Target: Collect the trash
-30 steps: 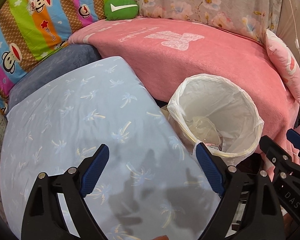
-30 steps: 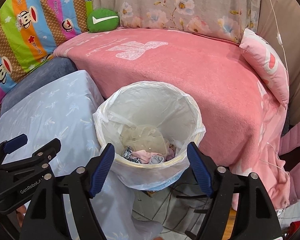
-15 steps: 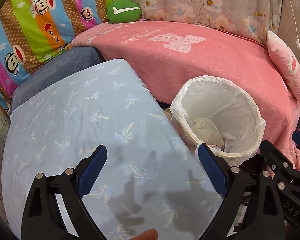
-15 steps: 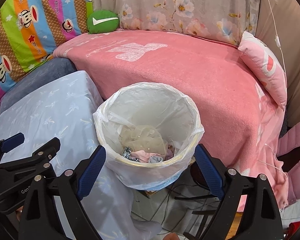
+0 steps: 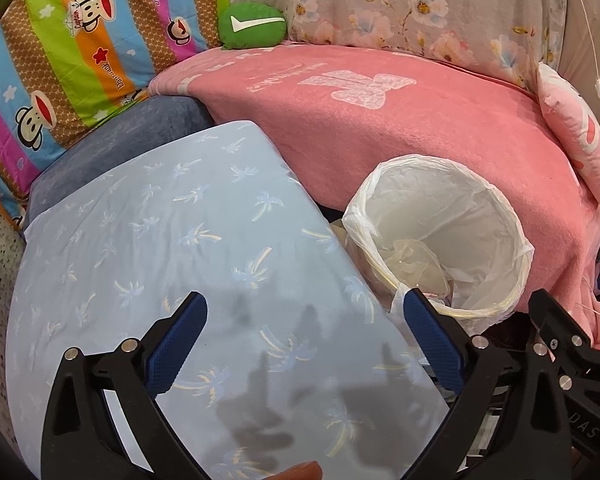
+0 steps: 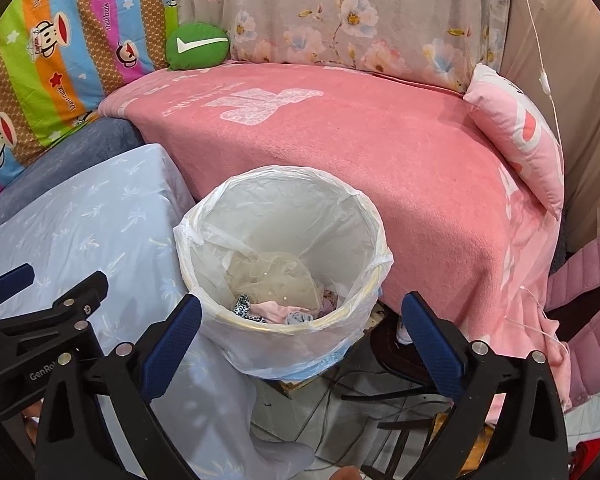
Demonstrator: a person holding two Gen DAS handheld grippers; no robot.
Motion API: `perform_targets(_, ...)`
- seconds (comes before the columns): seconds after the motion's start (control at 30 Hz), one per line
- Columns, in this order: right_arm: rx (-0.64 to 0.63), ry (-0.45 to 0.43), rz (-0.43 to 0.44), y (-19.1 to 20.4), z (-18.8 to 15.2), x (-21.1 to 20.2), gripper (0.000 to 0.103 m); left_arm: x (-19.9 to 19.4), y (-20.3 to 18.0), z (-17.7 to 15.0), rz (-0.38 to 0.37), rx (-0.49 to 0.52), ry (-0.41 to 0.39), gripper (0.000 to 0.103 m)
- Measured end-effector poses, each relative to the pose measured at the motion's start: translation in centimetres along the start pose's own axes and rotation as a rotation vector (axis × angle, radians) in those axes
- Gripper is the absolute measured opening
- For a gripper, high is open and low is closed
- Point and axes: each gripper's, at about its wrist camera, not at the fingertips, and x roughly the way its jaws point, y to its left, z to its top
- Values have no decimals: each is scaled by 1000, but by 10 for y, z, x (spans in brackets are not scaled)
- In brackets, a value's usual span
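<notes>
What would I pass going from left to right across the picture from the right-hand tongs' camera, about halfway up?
Monkey-print striped cover → pale blue palm-print cloth → white-lined trash bin → pink blanket → pink pillow.

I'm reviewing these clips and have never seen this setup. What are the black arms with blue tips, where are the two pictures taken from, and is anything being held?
No robot here: a person carries a hand-held gripper in each hand, each with its own fisheye camera looking along its two blue-padded fingers. In the left view, the left hand-held gripper hangs open and empty over a pale blue palm-print cloth. In the right view, the right hand-held gripper is open and empty over a round bin lined with a white plastic bag, which already holds crumpled scraps. Behind lies a pink blanket with a green cushion.
</notes>
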Motion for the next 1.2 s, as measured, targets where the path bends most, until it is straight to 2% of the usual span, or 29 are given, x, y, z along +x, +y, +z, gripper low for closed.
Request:
perform_targets(0.37, 6, -16, -33, -6, -3, -3, 98, 0, -2, 0, 3, 6, 0, 95)
perform_targets(1.2, 12, -2, -33, -9, -12, 1, 98, 3, -2, -4, 3, -9, 27, 96)
